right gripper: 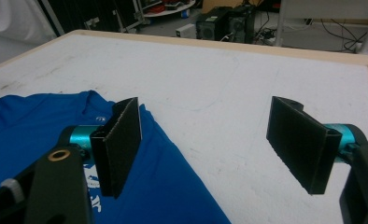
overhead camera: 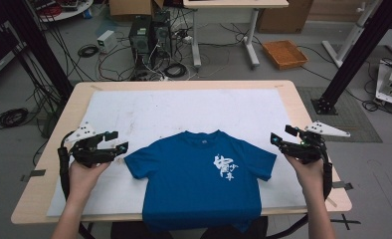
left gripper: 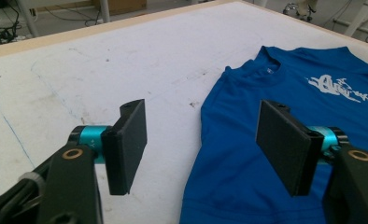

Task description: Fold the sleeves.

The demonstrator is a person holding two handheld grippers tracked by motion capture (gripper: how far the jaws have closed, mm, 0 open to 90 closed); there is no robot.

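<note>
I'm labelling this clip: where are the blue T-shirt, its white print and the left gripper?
blue T-shirt (overhead camera: 184, 184): high view, plain chest area.
white print (overhead camera: 223, 168): high view, middle of the lettering.
left gripper (overhead camera: 115, 141): high view, between the jaw tips.

The T-shirt (overhead camera: 201, 177) is laid flat on the sheet (overhead camera: 184, 107) covering the table (overhead camera: 45, 164), at its near middle, hem hanging over the near edge. The left claw (overhead camera: 117, 141) is held just beside its left sleeve, the right claw (overhead camera: 278, 137) just beside its right sleeve.
</note>
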